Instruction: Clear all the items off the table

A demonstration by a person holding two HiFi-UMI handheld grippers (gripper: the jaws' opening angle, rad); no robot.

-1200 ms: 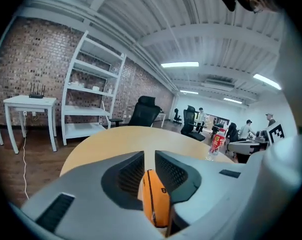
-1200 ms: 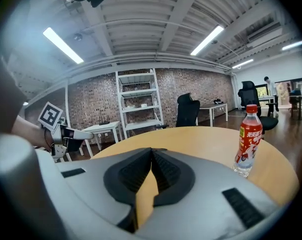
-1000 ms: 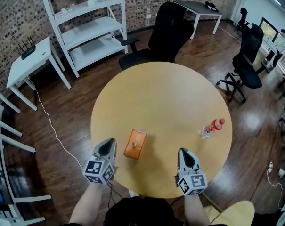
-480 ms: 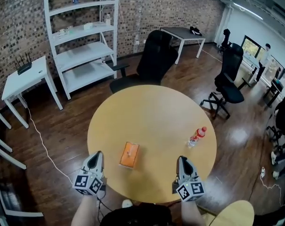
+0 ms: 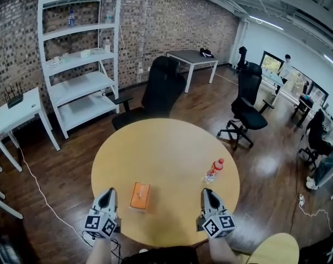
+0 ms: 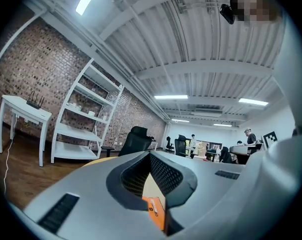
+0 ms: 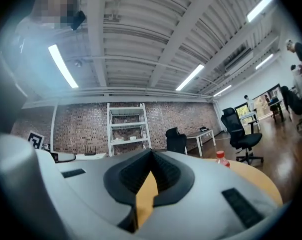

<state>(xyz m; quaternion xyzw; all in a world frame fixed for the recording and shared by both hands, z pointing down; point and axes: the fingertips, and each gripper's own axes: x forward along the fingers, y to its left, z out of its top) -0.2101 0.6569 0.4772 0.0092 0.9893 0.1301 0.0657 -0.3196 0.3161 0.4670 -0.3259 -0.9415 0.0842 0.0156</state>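
An orange tissue pack (image 5: 140, 196) lies flat on the round wooden table (image 5: 166, 147), near its front left. A small clear bottle with a red cap and label (image 5: 213, 170) lies on its side toward the right edge. My left gripper (image 5: 107, 196) hovers at the table's near left rim, shut and empty, just left of the pack. My right gripper (image 5: 206, 195) hovers at the near right rim, shut and empty, below the bottle. The left gripper view shows the pack (image 6: 155, 211) through the closed jaws. The bottle's cap (image 7: 220, 157) peeks over the right gripper's body.
A black office chair (image 5: 158, 92) stands behind the table, a white shelf unit (image 5: 78, 65) against the brick wall, a white side table (image 5: 15, 114) at left. More chairs (image 5: 246, 106) and desks stand at right. A yellow stool (image 5: 273, 252) sits near my right.
The head view has lifted, so more of the room shows and the table sits lower. Both grippers keep their place at the near rim. Pack and bottle have not moved.
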